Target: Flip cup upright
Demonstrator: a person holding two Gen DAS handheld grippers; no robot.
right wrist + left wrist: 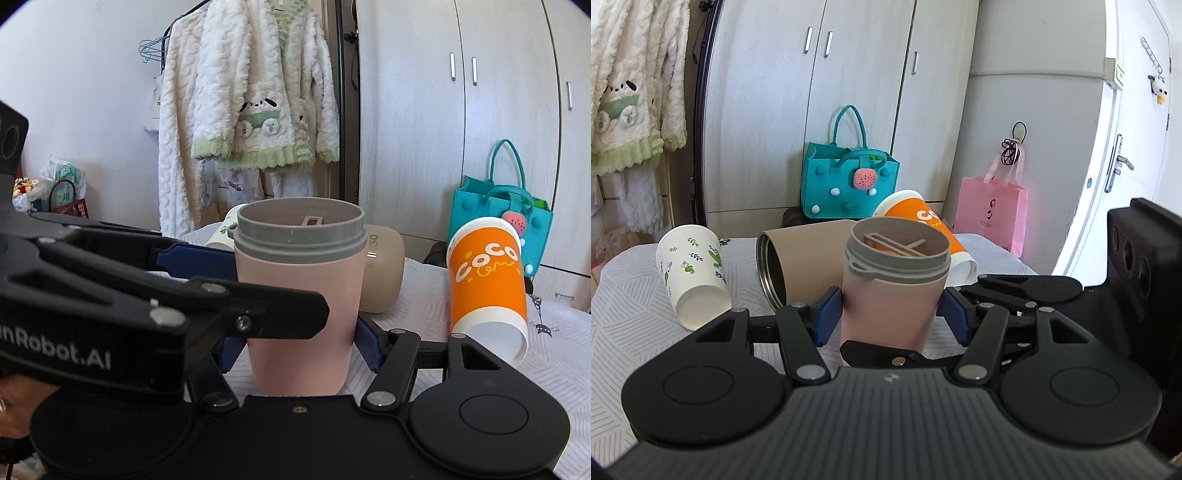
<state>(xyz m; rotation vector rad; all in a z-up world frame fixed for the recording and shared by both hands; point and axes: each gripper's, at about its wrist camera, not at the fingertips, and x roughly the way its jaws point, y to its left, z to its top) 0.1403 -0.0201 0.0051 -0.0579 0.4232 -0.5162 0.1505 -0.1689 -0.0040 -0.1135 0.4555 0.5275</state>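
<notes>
A pink cup with a grey threaded rim stands upright, mouth up, on the patterned table cover; it also shows in the right wrist view. My left gripper has a blue pad on each side of the cup, touching or nearly touching. My right gripper also straddles the cup, blue pads at its sides. The left gripper reaches in from the left in the right wrist view. Whether either pair of pads presses the cup is unclear.
A beige tumbler lies on its side behind the pink cup. A white leaf-print paper cup lies at left. An orange paper cup lies at right, also in the right wrist view. A teal bag and pink bag stand beyond.
</notes>
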